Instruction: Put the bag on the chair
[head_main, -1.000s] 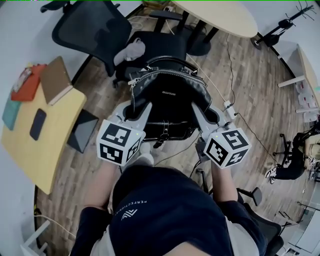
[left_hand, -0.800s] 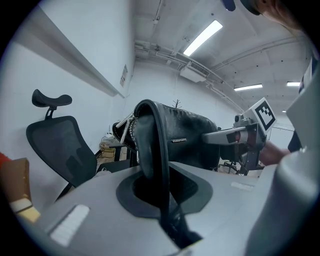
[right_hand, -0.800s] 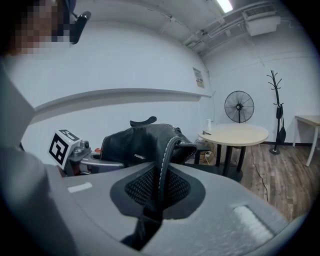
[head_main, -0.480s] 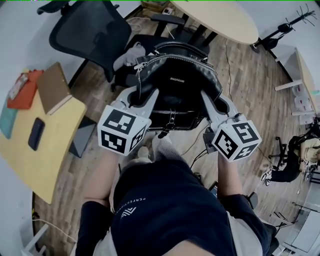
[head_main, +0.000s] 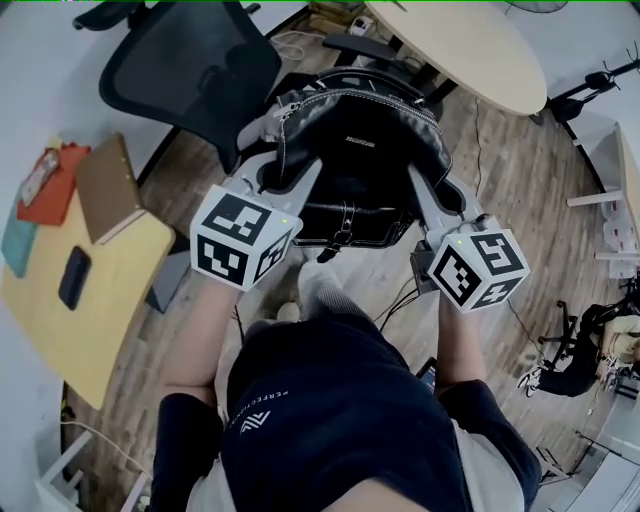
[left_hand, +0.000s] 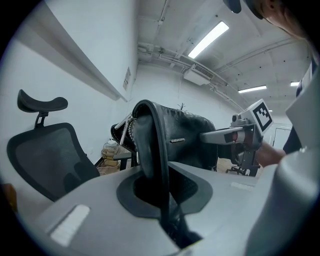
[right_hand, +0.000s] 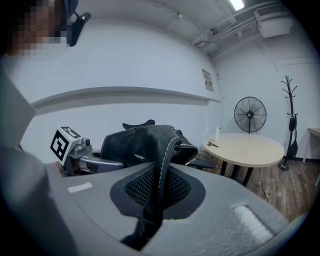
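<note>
Over the seat of the black mesh-backed chair (head_main: 190, 60), the black leather bag (head_main: 360, 150) is held between the two grippers, upright and with its zip uppermost. Whether its base touches the seat cannot be told, since the seat is almost wholly covered by it. The left gripper (head_main: 285, 180) is clenched on a dark strap (left_hand: 155, 150) at the bag's left side, and the strap is seen pinched in the closed jaws. The right gripper (head_main: 428, 190) is likewise clamped on a stitched strap (right_hand: 162, 170) at the bag's right side.

A pale grey, soft-looking item (head_main: 260, 128) is seen at the near left of the seat, just beside the bag; what it is cannot be made out. The chair's backrest and headrest (left_hand: 42, 103) stand to the left of the bag.

To the left, a yellow worktop (head_main: 90, 320) carries a brown book (head_main: 105, 180), an orange-red notebook (head_main: 45, 185), a teal item (head_main: 20, 245) and a dark phone (head_main: 73, 278), all well apart from the chair. Behind the chair a round worktop (head_main: 470, 45) is set on dark legs. Cables (head_main: 400, 295) are trailed across the wooden floor (head_main: 520, 180) beneath the right gripper. A pedestal fan (right_hand: 250, 115) and a coat stand (right_hand: 289, 115) are seen by the far wall, and another chair (head_main: 575, 345) stands at the right edge.
</note>
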